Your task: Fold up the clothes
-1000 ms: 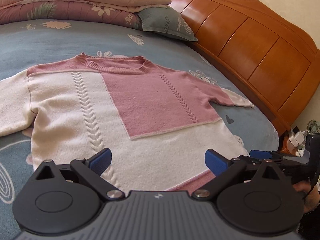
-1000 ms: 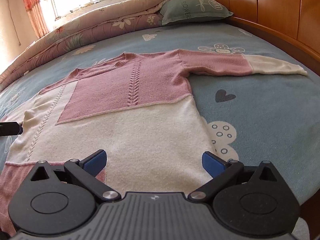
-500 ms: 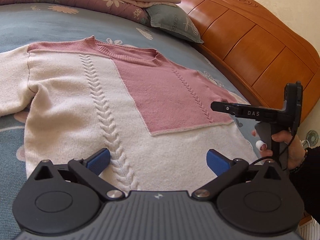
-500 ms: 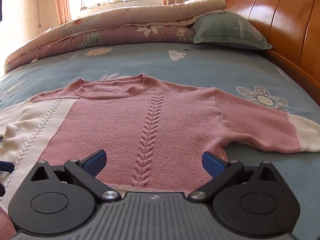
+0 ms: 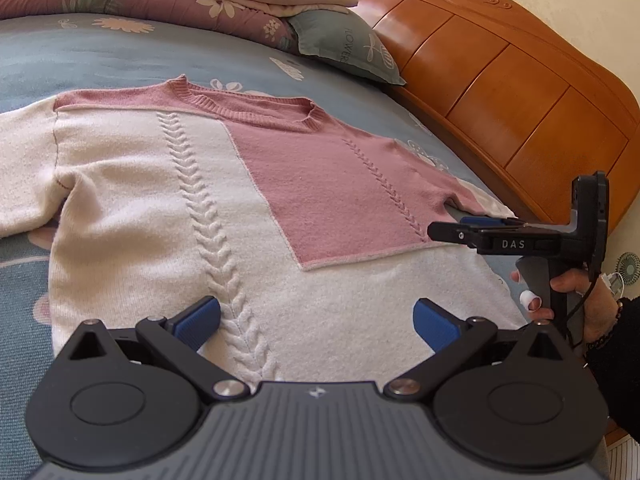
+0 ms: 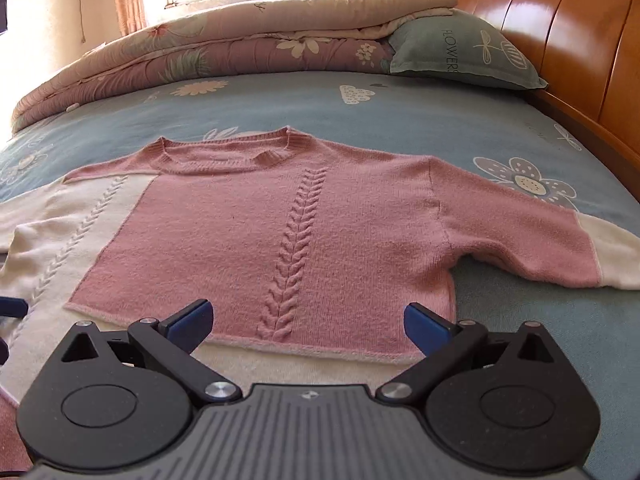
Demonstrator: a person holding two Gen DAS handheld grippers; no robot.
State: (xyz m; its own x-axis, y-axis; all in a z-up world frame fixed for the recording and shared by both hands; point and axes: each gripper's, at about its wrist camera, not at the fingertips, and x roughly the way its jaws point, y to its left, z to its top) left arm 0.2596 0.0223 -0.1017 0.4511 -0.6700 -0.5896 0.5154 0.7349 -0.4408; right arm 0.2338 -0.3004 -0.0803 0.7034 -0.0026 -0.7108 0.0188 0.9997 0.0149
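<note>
A pink and cream knit sweater lies flat, front up, on the blue bedsheet, collar toward the pillows. My left gripper hovers open over its cream lower half beside a cable-knit braid. My right gripper is open above the lower edge of the pink panel, nothing between its fingers. In the left wrist view the right gripper shows side-on by the sweater's right armpit, held by a hand. The right sleeve stretches out sideways with a cream cuff.
A folded floral quilt and a grey-green pillow lie at the head of the bed. The wooden headboard runs along the right side. Blue sheet lies bare beyond the collar.
Both grippers moved forward over the sweater, from near its hem toward its middle. The right gripper swung in to the pink panel by the right sleeve. Both stayed open.
</note>
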